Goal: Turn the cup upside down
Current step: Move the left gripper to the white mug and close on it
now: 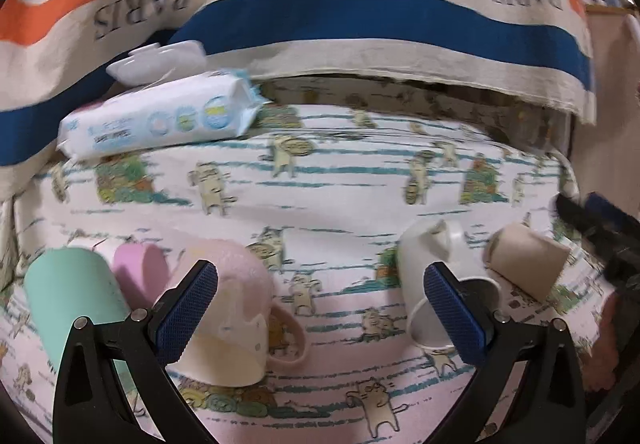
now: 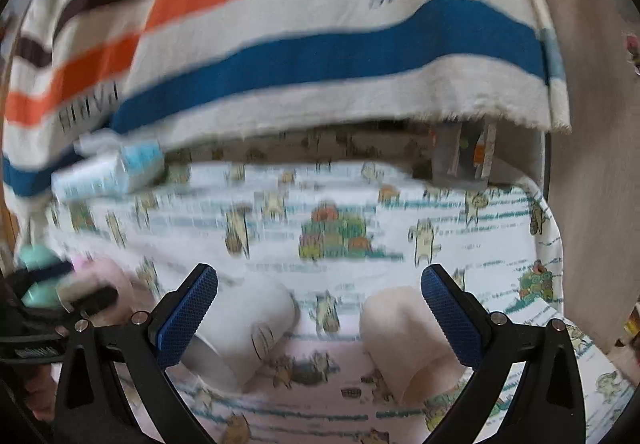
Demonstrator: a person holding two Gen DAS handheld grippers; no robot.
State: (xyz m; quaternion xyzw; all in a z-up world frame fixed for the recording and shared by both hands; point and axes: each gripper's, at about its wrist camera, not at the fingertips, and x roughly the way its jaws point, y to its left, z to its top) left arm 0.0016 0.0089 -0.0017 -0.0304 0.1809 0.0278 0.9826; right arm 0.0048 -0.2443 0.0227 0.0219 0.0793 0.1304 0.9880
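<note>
Upside-down "PARIS" on the striped cloth

The striped cloth (image 1: 320, 16) hanging behind the desk carries the word "PARIS" twice in grey capitals, printed upside down, once at left and once at right. The wet-wipes pack (image 1: 160, 116) bears blue print and round emblems, too blurred to read. The right wrist view is too smeared for anything further.

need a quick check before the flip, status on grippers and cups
Left gripper open, empty. Right gripper open, empty. Pink mug and white mug lie on their sides, ungripped. Nothing between the jaws.
</note>
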